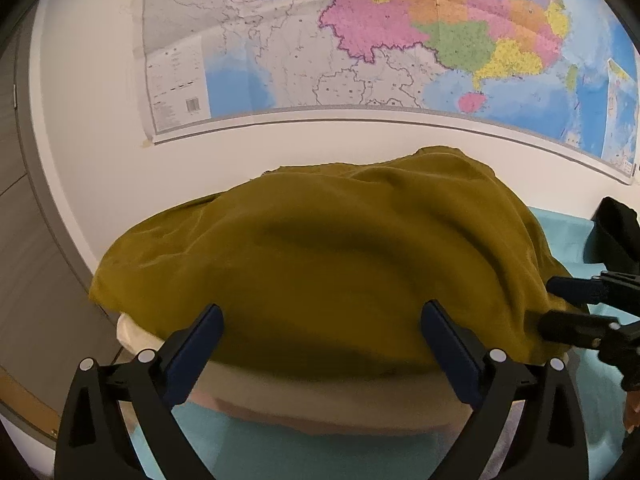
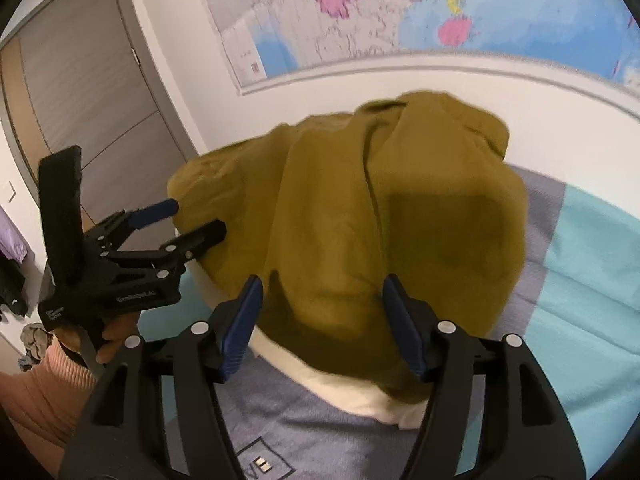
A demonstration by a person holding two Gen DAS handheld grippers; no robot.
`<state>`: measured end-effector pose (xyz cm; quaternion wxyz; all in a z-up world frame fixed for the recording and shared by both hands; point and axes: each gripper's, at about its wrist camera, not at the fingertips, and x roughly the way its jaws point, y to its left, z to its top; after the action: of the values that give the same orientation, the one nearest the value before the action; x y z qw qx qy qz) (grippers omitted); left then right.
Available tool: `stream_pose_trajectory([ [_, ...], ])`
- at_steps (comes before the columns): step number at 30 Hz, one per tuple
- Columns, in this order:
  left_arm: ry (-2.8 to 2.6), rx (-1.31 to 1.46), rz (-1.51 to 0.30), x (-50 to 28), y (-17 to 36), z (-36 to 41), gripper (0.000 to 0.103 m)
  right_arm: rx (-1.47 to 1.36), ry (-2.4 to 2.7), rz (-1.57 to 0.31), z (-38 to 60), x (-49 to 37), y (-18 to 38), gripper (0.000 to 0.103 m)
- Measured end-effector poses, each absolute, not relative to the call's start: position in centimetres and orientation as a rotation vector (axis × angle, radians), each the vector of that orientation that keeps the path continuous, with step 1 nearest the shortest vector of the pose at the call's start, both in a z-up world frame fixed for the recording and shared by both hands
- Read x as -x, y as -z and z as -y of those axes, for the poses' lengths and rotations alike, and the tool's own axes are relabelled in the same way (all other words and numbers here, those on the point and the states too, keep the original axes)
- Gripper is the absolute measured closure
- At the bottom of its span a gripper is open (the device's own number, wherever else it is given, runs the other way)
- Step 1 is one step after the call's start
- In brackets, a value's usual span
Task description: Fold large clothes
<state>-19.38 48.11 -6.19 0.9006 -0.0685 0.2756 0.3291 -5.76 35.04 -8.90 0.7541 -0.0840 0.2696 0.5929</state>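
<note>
White lettering runs along the side of the left gripper (image 2: 198, 220) body, too blurred to read. The wall map (image 1: 360, 40) carries tiny print and a barcode in its legend, none of it legible.

black grippers (image 2: 322, 322), blue-padded jaws, silver screws, peach sleeve (image 2: 44, 384).

pillow (image 1: 320, 396) mostly hidden under garment (image 1: 328, 264), map (image 1: 360, 40) cropped

Bed (image 2: 592, 280), turquoise and grey-blue cover. A cream pillow (image 2: 360, 396) lies directly on it, near the wall. Mustard-olive garment (image 2: 352, 208) is heaped over the pillow, one edge spilling onto the cover
</note>
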Motion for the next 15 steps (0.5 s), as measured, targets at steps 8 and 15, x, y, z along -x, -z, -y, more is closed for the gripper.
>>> stream_pose_trajectory([
  [8,-0.726,0.15,-0.534,21.6,6.1,-45.1,0.007,0.186,-1.245,-0.483,-31.7,8.6,8.6,0.02],
  [15,-0.718,0.212,-0.497,22.9,6.2,-42.9,0.007,0.217,-1.227,-0.449,-30.4,10.6,9.9,0.012],
])
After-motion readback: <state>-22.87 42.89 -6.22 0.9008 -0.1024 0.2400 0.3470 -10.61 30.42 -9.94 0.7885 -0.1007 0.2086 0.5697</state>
